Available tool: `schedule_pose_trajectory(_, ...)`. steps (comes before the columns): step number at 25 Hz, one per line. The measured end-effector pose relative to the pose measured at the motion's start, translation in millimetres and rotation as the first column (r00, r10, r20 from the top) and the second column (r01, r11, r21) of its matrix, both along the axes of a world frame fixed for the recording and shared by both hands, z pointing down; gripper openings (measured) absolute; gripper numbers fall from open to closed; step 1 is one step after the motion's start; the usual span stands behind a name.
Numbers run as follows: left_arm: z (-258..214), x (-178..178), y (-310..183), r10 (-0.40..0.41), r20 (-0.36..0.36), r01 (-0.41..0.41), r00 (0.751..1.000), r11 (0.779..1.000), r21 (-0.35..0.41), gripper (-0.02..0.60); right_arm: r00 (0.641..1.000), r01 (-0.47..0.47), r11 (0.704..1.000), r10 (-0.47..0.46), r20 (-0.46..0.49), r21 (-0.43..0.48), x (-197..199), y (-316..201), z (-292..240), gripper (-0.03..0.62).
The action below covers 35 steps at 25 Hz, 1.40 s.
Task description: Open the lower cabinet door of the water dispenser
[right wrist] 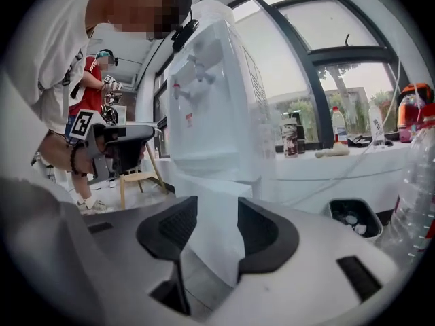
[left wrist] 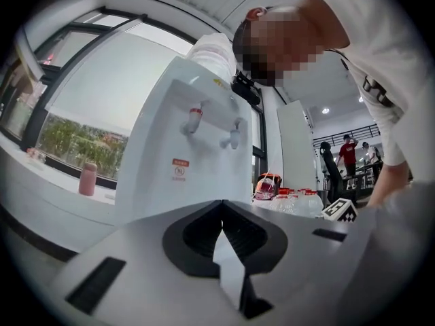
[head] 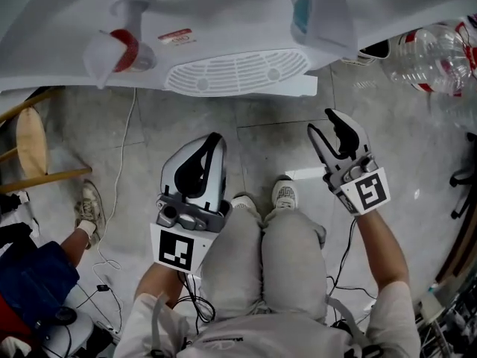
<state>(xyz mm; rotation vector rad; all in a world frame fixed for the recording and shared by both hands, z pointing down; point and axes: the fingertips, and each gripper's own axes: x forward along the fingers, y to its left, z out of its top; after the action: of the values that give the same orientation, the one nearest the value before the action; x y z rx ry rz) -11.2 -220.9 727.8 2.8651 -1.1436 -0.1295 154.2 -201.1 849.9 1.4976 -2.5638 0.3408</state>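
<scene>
The water dispenser [head: 223, 21] stands straight ahead of the person on the grey tiled floor [head: 268, 136]. In the head view it fills the top edge, seen from above. It is a white plastic box with a recessed front. A red-collared tap [head: 127, 47] sits to the left and a blue-collared tap [head: 302, 13] to the right. A small red-and-white label [head: 175, 36] lies between them, and an oval slotted drip grille [head: 238, 71] juts out on a ledge below. Beneath that ledge, the lower cabinet door [right wrist: 216, 233] shows in the right gripper view as a plain white face. No handle or seam can be made out on it there, so I cannot tell whether it is ajar. The right hand-held gripper [head: 322, 123] is released: its two black pads stand apart with the white door panel visible through the gap, not touching it. The left hand-held gripper [head: 215, 139] is clenched on nothing, with its pad tips meeting at the front. It is aimed at the dispenser's front from lower left and is clear of it. Both grippers are held low above the person's knees, with the person's shoes [head: 285, 194] between them. A wooden stool [head: 30, 144] stands to the left of the dispenser, a thin white cable [head: 123, 162] trails over the tiles beside it, and a clear plastic bottle [head: 436, 58] lies at upper right.
</scene>
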Motion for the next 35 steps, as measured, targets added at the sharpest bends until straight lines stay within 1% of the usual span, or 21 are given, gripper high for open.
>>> schedule_pose_trajectory(2,10,0,-2,0.007,0.005,-0.007,1.0,1.0,0.003,0.008,1.0,0.015,1.0,-0.015,0.026,-0.007,3,-6,17,0.189)
schedule_pose_trajectory(4,19,2,-6,0.007,0.018,-0.007,1.0,1.0,0.008,0.008,0.999,0.016,1.0,-0.017,0.04,0.008,5,-14,28,0.196)
schedule_pose_trajectory(9,46,20,-17,-0.013,0.03,0.012,0.999,1.0,0.014,0.008,0.998,-0.015,0.995,0.008,0.066,0.095,8,-37,33,0.213)
schedule_pose_trajectory(11,58,33,-18,0.008,0.035,-0.009,0.999,1.0,0.009,0.008,0.998,-0.002,0.993,-0.006,0.069,0.119,5,-42,34,0.215)
schedule_pose_trajectory(13,68,44,-17,0.039,0.034,-0.039,0.999,0.999,-0.006,0.008,0.998,0.026,0.991,-0.033,0.047,0.133,1,-42,39,0.218)
schedule_pose_trajectory(15,75,51,-14,0.065,0.022,-0.064,0.998,0.998,-0.015,0.008,0.999,0.049,0.99,-0.052,0.016,0.13,-2,-41,49,0.222)
schedule_pose_trajectory(17,80,54,-12,0.078,0.013,-0.078,0.997,0.997,-0.02,0.008,0.998,0.055,0.992,-0.057,0.016,0.116,-3,-43,57,0.227)
schedule_pose_trajectory(19,84,54,-10,0.084,0.014,-0.083,0.996,0.996,-0.029,0.008,0.998,0.052,0.992,-0.056,0.033,0.117,-3,-47,61,0.229)
schedule_pose_trajectory(23,88,52,-5,0.094,0.027,-0.093,0.995,0.995,-0.036,0.008,0.995,0.042,0.987,-0.054,0.08,0.154,-6,-56,58,0.236)
schedule_pose_trajectory(27,91,48,-2,0.089,0.029,-0.087,0.996,0.995,-0.041,0.008,0.996,0.024,0.988,-0.036,0.08,0.15,-2,-57,59,0.235)
schedule_pose_trajectory(31,92,44,-1,0.076,0.015,-0.075,0.997,0.996,-0.042,0.008,0.999,0.018,0.989,-0.025,0.048,0.148,-4,-43,64,0.218)
schedule_pose_trajectory(33,91,41,1,0.072,0.006,-0.072,0.997,0.997,-0.041,0.008,0.998,0.019,0.988,-0.026,0.049,0.15,-7,-29,63,0.192)
schedule_pose_trajectory(35,91,37,7,0.069,0.007,-0.069,0.998,0.997,-0.043,0.008,0.998,0.031,0.99,-0.039,0.056,0.134,-14,-10,64,0.181)
